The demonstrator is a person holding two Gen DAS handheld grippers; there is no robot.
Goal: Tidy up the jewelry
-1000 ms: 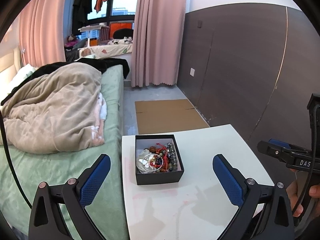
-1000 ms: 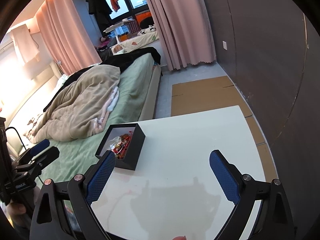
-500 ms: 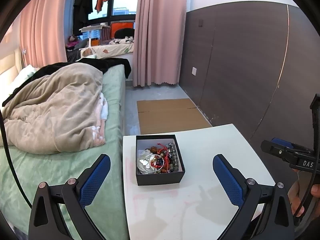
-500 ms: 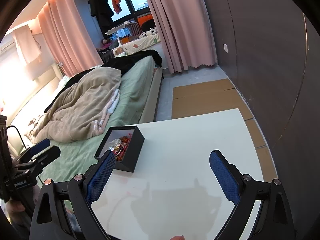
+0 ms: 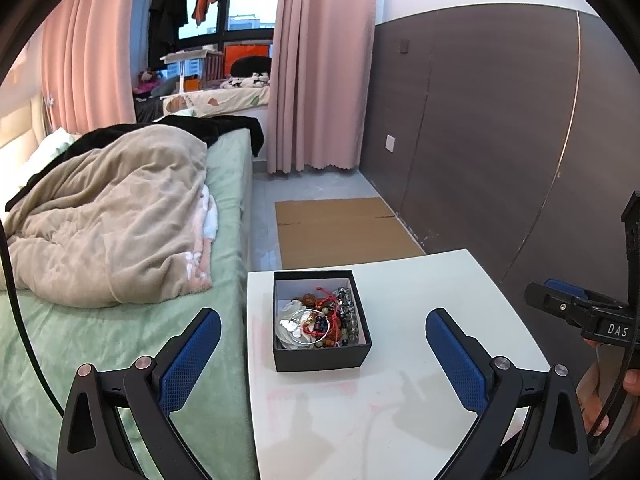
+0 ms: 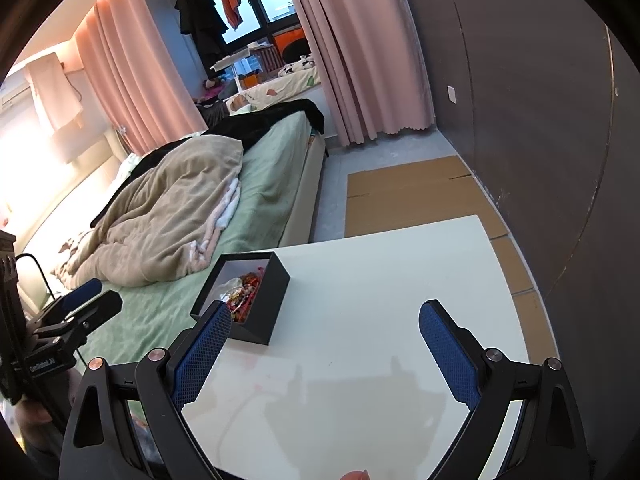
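An open black box (image 5: 322, 360) stands on the white table (image 5: 420, 420), near its left edge. It holds a tangle of jewelry (image 5: 320, 320): bead bracelets, red cord, a silver ring and pendant. My left gripper (image 5: 320, 344) is open and empty, held above the table just in front of the box. My right gripper (image 6: 324, 340) is open and empty, over the table to the right of the box (image 6: 264, 312), which sits by its left finger. The jewelry also shows in the right wrist view (image 6: 246, 296). Each gripper shows at the edge of the other's view.
A bed (image 5: 120, 320) with a green sheet and a beige blanket (image 5: 120, 220) runs along the table's left side. Flat cardboard (image 5: 340, 232) lies on the floor beyond the table. A dark panelled wall (image 5: 500, 140) stands to the right.
Both grippers have shifted slightly, so the box sits a little lower and nearer in the views. Both stay open and empty. The box has not moved.
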